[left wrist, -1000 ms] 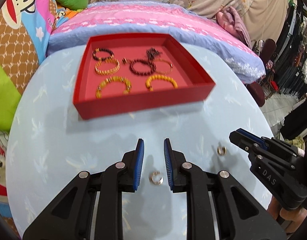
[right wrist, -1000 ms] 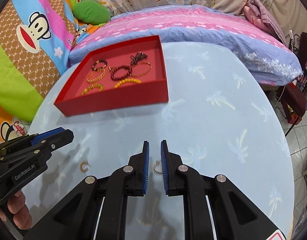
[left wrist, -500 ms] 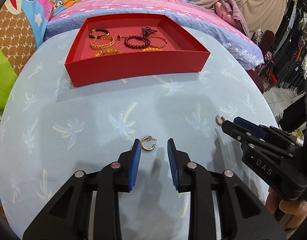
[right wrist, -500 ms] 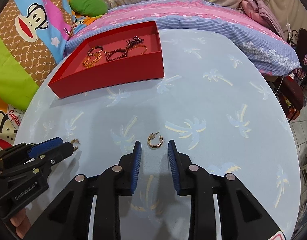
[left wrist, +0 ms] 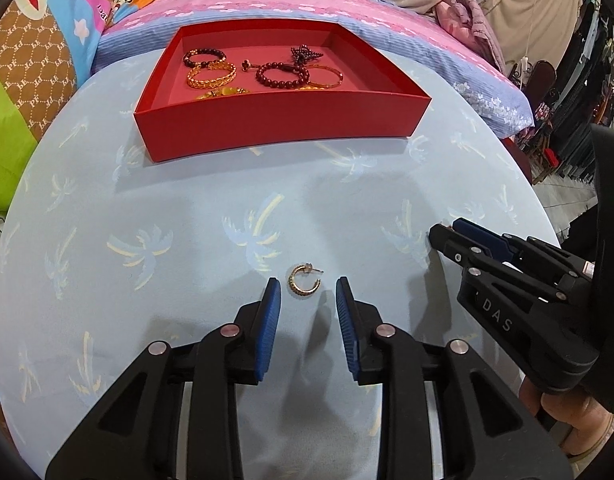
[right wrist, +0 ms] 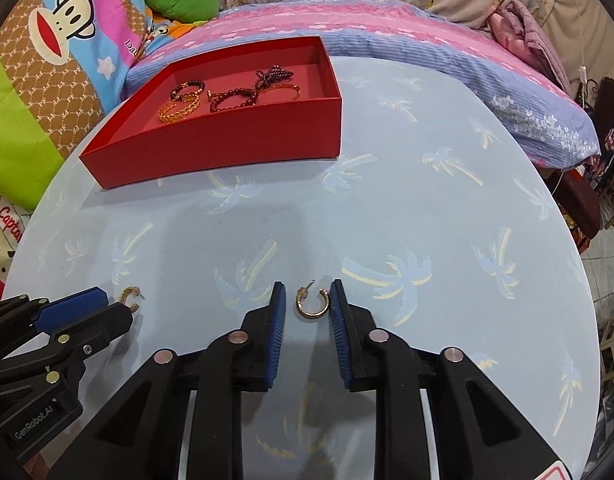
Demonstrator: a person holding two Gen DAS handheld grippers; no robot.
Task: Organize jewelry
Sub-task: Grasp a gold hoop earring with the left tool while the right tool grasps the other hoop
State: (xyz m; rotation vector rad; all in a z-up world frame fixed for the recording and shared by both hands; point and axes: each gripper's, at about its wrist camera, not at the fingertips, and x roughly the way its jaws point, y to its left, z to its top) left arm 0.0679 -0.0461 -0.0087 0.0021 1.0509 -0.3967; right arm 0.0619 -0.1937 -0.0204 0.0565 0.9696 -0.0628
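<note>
Left claw: its blue pads stand spread, with a gold hoop earring lying flat on the counter just ahead of the tips, centred on the gap and touching neither pad. The hoop's open side, with its post, faces up and right, away from the claw.

Right claw: its pads are closing around a second gold hoop earring, which lies flat between the tips, nearer the right-hand pad and perhaps grazing it, clear of the other; not yet pinched. This hoop opens away from the claw, its post towards the upper left.

Each earring is therefore nearest its own claw, and a short advance forward and down would seem to bring the left pads alongside theirs.

Beyond both, well apart across the counter, stands the red tray holding bead bracelets and gold bangles, the likely destination.
</note>
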